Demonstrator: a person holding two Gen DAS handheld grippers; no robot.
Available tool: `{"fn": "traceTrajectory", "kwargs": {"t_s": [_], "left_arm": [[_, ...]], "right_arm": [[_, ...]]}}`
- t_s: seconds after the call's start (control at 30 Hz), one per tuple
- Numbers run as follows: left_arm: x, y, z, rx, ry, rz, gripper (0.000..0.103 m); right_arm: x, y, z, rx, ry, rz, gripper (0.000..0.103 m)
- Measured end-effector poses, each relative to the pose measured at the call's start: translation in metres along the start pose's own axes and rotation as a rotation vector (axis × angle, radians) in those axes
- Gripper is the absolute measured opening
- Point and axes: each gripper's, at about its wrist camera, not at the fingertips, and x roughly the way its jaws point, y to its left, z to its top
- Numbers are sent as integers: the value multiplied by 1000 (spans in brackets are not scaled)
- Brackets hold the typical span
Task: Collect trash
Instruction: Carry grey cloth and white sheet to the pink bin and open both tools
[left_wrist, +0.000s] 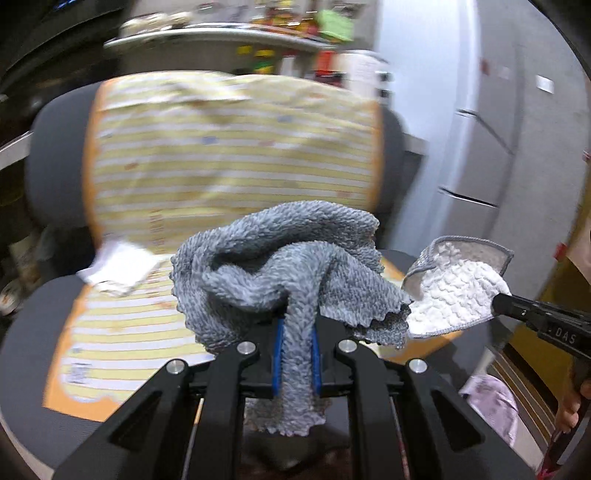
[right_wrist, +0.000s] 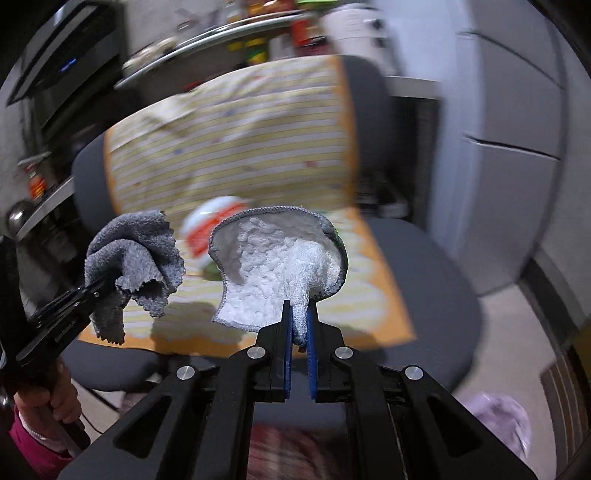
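Well, both grippers are full. The left gripper (left_wrist: 295, 354) has its blue pads pinched on a bunched grey cloth (left_wrist: 280, 266), most of it heaped above the jaws and a tail hanging below. The right gripper (right_wrist: 300, 325) is clamped on a white cloth (right_wrist: 280, 266) with a grey hem, which fans up and away from its tips. Both hang just above a chair (right_wrist: 436, 280) draped in a striped yellow cover (left_wrist: 229, 155). Crumpled paper (left_wrist: 118, 269) lies on the seat, and a round red-and-white thing (right_wrist: 210, 225), too blurred to name, sits behind the white cloth. I'd keep both grips firm and carry steadily; the grey cloth's loose tail could snag.
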Motion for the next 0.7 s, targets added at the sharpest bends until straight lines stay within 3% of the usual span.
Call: {"fn": "traceTrajectory", "kwargs": {"t_s": [0.4, 0.7], "left_arm": [[21, -162, -39, 194, 52, -282, 10], [30, -224, -51, 286, 74, -393, 10]], "right_arm": [[-87, -118, -75, 174, -26, -290, 8], [-104, -191, -116, 328, 34, -464, 12]]}}
